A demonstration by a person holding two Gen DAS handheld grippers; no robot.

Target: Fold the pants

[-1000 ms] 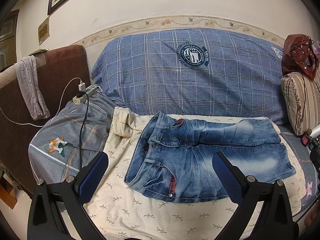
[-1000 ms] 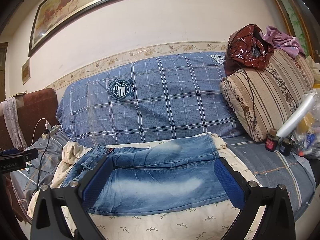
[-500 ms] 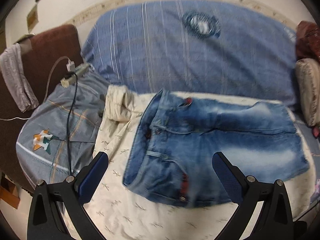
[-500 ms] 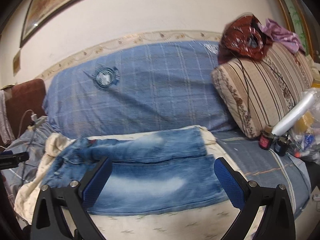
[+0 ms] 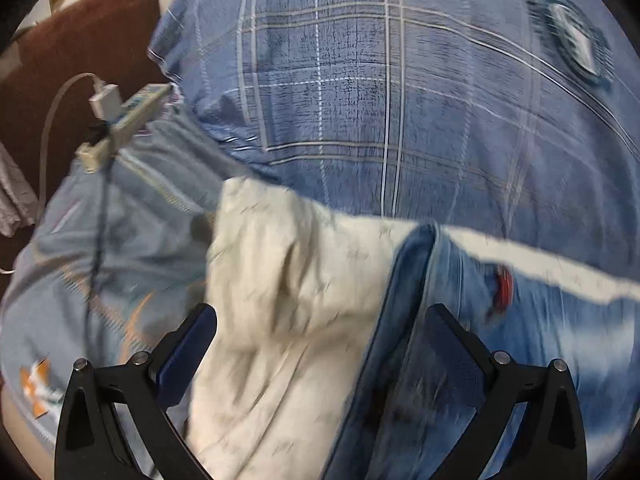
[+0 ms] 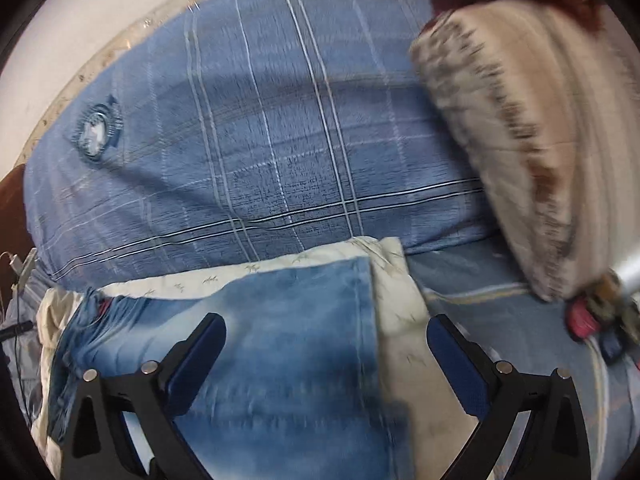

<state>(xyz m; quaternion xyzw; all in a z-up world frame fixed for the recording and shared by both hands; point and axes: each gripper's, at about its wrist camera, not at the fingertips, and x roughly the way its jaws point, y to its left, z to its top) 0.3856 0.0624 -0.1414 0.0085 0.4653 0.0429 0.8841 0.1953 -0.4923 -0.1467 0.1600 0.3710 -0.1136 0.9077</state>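
Left wrist view: I've dropped both open claws, left [image 5: 320, 344] and right [image 6: 326, 344], close onto the jeans [image 6: 288, 344] at frame bottom on the bed, waistband and hem, ready to grasp.

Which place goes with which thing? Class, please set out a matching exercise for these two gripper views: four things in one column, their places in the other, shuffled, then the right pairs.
Things:
1. jeans
2. power strip
3. striped cushion
4. round emblem

Places:
A. printed on the blue plaid pillow
B. lying on the cream sheet
C. propped at the right end of the sofa
D. at the left end, by the brown armrest

Pairs: 1-B, 2-D, 3-C, 4-A
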